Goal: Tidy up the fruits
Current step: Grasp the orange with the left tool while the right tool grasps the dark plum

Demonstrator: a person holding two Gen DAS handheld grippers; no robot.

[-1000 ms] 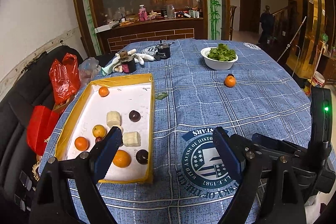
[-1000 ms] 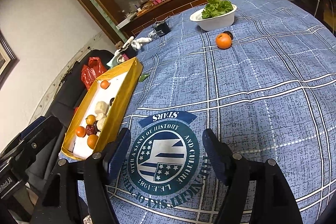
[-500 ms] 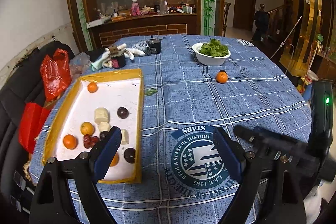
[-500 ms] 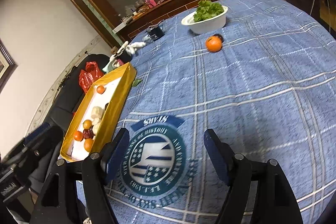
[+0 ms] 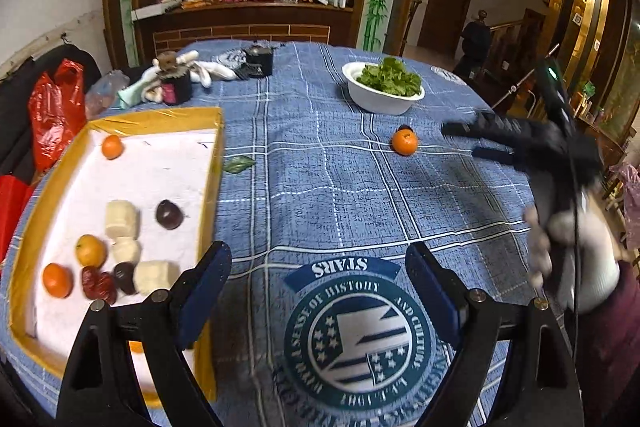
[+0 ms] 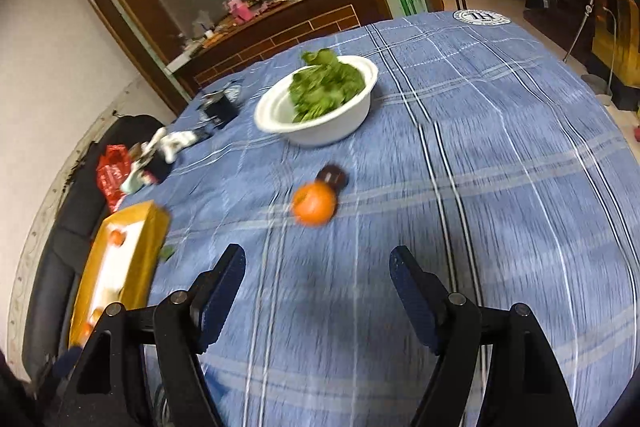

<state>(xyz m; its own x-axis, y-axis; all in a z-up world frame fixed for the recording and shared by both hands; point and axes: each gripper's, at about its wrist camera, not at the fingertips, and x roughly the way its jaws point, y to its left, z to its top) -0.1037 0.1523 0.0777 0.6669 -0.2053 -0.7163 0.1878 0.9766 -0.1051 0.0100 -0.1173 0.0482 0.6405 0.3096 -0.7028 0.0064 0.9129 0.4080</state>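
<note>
Both the left gripper and the right gripper are held spread wide with nothing between them, the loose orange being seen at twelve o'clock of the right one, a dark fruit touching it, the white bowl beyond.

Lone orange on blue tablecloth, beside white bowl.

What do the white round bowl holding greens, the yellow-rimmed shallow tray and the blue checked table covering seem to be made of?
White round bowl: smooth, evenly white, matte, thick rolled rim; probably plastic or foam, possibly ceramic.
Yellow-rimmed shallow tray: glossy, wrinkled yellow rim like tape over card or foam; white matte floor, perhaps foam or paper.
Blue checked table covering: woven cloth, printed emblem, soft drape over the edges.
</note>
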